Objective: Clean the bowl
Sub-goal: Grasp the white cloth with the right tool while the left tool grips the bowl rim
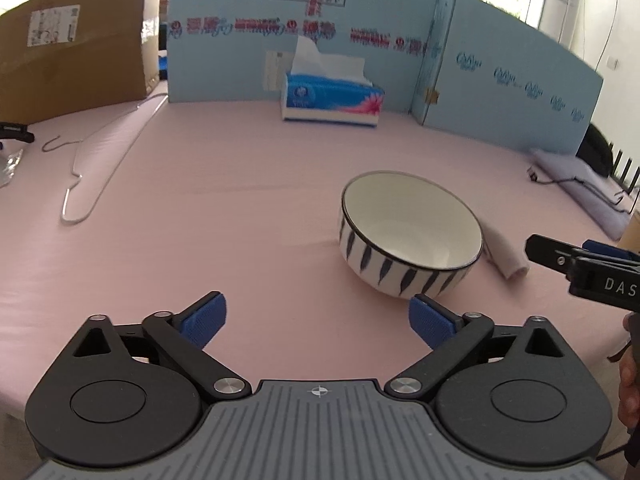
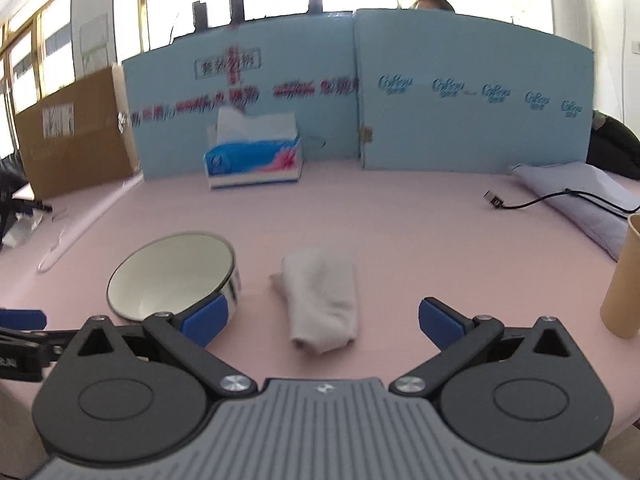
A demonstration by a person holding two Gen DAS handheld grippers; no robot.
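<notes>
Left gripper: black linkage, blue ribbed pads, jaws spread wide, nothing between them; low centre of its view.

Right gripper: same build, jaws spread, empty.

White ceramic bowl with dark leaf-stripe exterior: right of centre on the pink tablecloth, upright, interior appears empty.

Rolled pale cloth: just beside the bowl, directly ahead of the right gripper.

Judged step: fetch the cloth; pinch across its roll, steady the bowl's rim.

Blue tissue box, upper centre: white tissue protruding.

Tan paper cup, right edge: contents hidden.
</notes>
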